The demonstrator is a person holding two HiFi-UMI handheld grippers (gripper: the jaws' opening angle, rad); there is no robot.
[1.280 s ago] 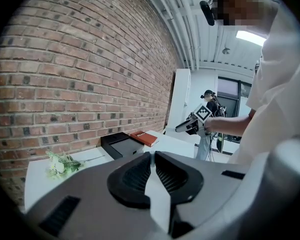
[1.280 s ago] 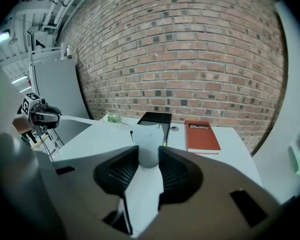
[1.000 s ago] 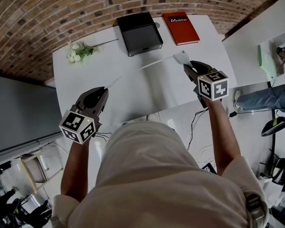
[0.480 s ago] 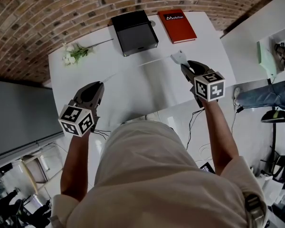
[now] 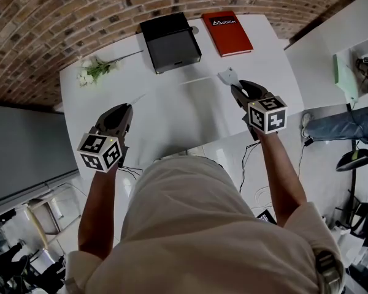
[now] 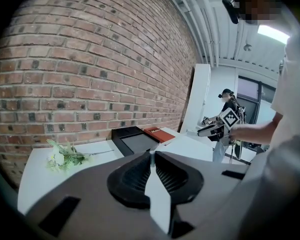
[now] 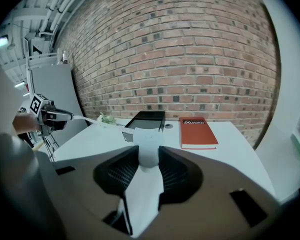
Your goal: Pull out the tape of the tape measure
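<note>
Over the white table (image 5: 172,124) a thin white tape (image 5: 172,86) stretches between my two grippers. My left gripper (image 5: 127,109) is shut on the tape's end (image 6: 157,194), which shows edge-on between its pads in the left gripper view. My right gripper (image 5: 236,89) is shut on the white tape measure case (image 5: 228,76), with the case (image 7: 142,151) wedged between its jaws. From the right gripper view the tape (image 7: 97,121) runs off left to the left gripper (image 7: 54,117). From the left gripper view the right gripper (image 6: 212,130) is seen far right.
At the table's far edge by the brick wall lie a black box (image 5: 170,41), a red book (image 5: 227,33) and a sprig of white flowers (image 5: 91,71). Another person's legs (image 5: 337,126) and cables (image 5: 248,164) are on the floor at right.
Both grippers have sunk a little toward the table and shifted slightly, both still gripping. The tape stays stretched between them.
</note>
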